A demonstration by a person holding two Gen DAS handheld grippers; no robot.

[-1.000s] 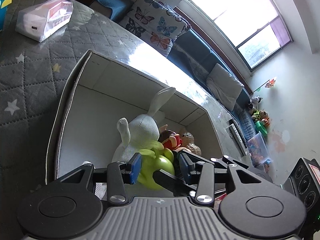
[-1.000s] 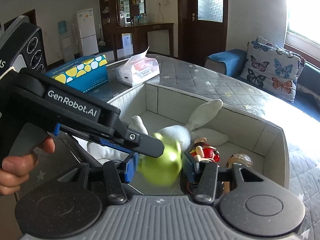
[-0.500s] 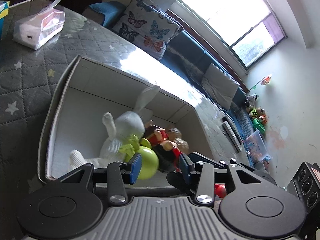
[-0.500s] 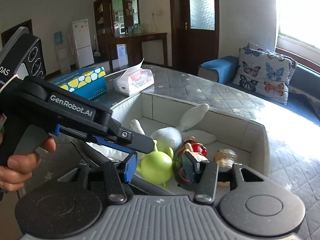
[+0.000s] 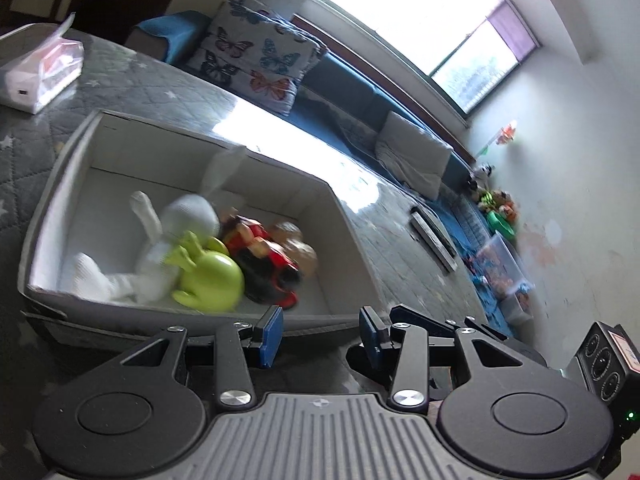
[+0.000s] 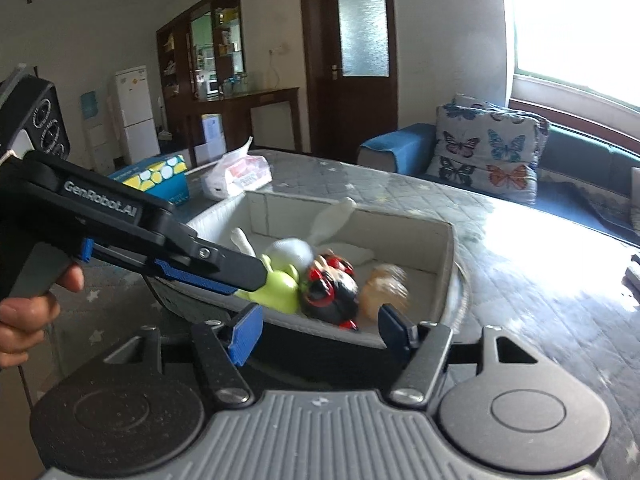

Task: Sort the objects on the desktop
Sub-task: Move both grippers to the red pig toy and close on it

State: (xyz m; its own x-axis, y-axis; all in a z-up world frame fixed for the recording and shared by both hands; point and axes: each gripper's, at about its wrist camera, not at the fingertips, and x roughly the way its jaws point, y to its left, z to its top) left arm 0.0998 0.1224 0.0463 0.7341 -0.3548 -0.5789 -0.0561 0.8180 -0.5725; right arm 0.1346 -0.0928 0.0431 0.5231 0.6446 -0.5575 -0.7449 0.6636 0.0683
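A white storage box (image 5: 60, 184) (image 6: 444, 248) stands on the grey quilted table. Inside lie a white plush rabbit (image 5: 176, 224) (image 6: 292, 248), a lime-green toy (image 5: 212, 280) (image 6: 280, 288), a red-and-black figure (image 5: 264, 256) (image 6: 332, 288) and a brown toy (image 5: 300, 248) (image 6: 384, 284). My left gripper (image 5: 318, 336) is open and empty, just outside the box's near wall. My right gripper (image 6: 320, 328) is open and empty, in front of the box. The left gripper's body (image 6: 160, 236) crosses the right wrist view at the left.
A tissue pack (image 5: 44, 72) (image 6: 236, 176) and a blue-and-yellow tissue box (image 6: 156, 176) sit on the table beyond the box. A remote (image 5: 434, 236) lies further along the table. A sofa with a butterfly cushion (image 6: 488, 152) runs behind.
Both grippers have opened wider and pulled back out of the box. The green toy and the red-and-black figure now lie free inside it.
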